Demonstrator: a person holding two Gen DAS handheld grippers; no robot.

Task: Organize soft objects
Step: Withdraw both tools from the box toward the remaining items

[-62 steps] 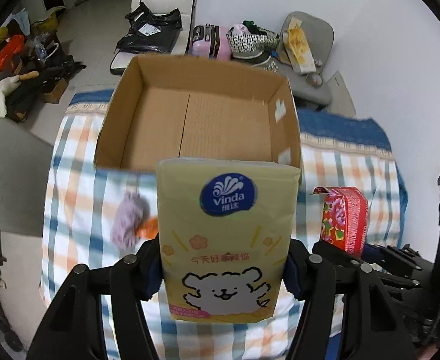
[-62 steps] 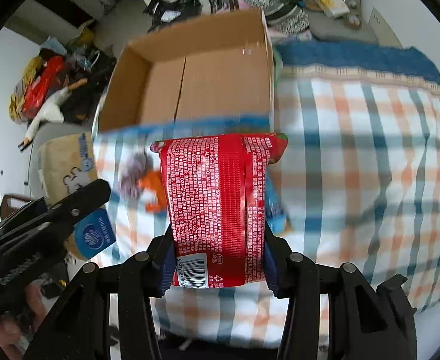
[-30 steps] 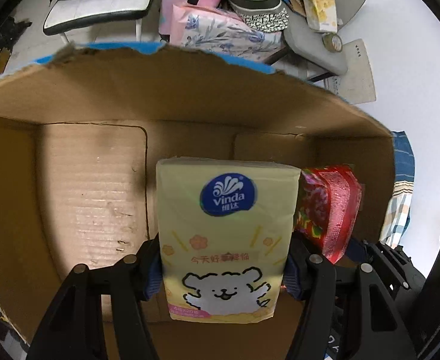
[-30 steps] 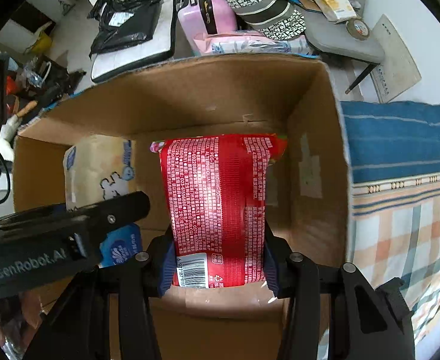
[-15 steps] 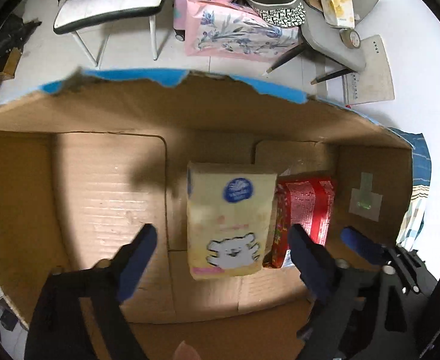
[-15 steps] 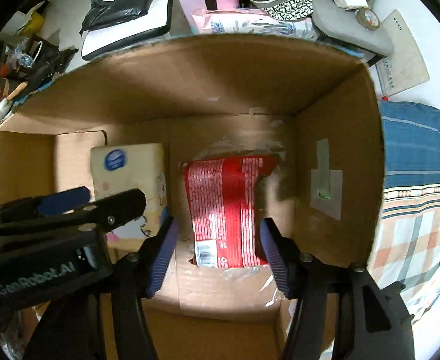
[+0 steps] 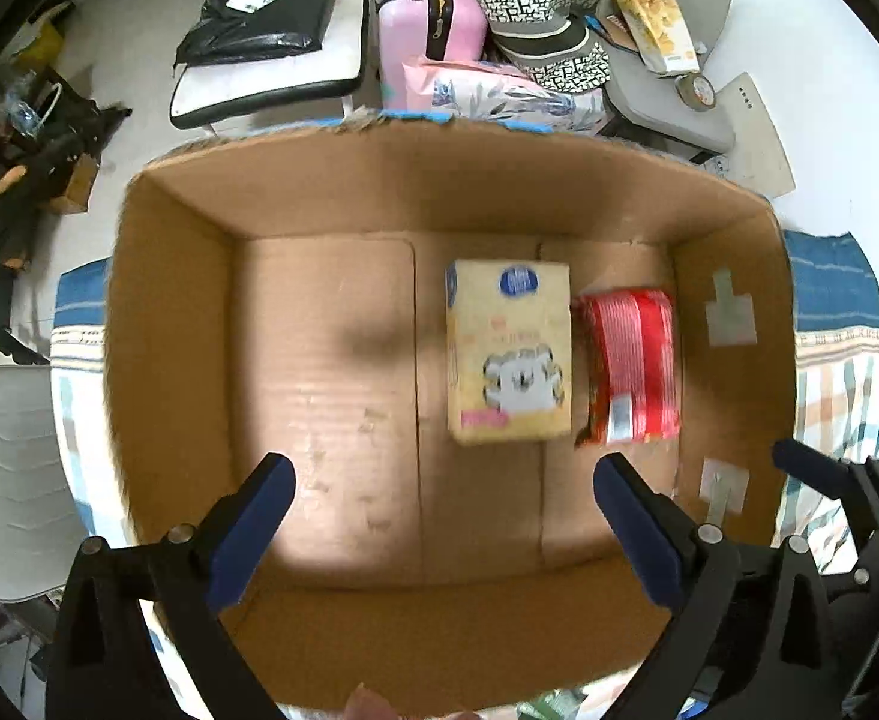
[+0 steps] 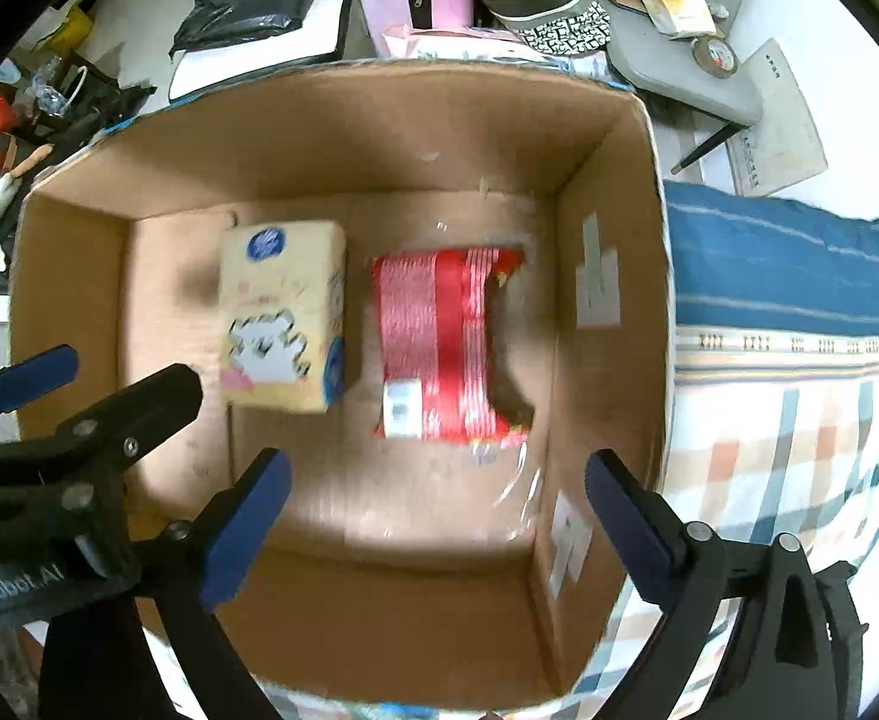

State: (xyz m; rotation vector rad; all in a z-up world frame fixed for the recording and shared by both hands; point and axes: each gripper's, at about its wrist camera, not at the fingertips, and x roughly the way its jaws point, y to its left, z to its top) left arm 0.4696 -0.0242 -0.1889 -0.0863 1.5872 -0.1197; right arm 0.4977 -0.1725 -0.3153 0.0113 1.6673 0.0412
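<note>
A yellow Vinda tissue pack lies flat on the floor of an open cardboard box, with a red snack packet right beside it on its right. My left gripper is open and empty above the box's near side. In the right wrist view the tissue pack and red packet lie in the box; my right gripper is open and empty above them. The left gripper's fingers show at that view's left.
The box stands on a checked cloth with a blue striped band. Behind the box are a pink suitcase, a white chair with black bags, a patterned bag and a grey chair.
Both grippers carried their packs over the box, opened and let them drop onto the box floor. Both have since pulled up and back, so the box looks smaller.
</note>
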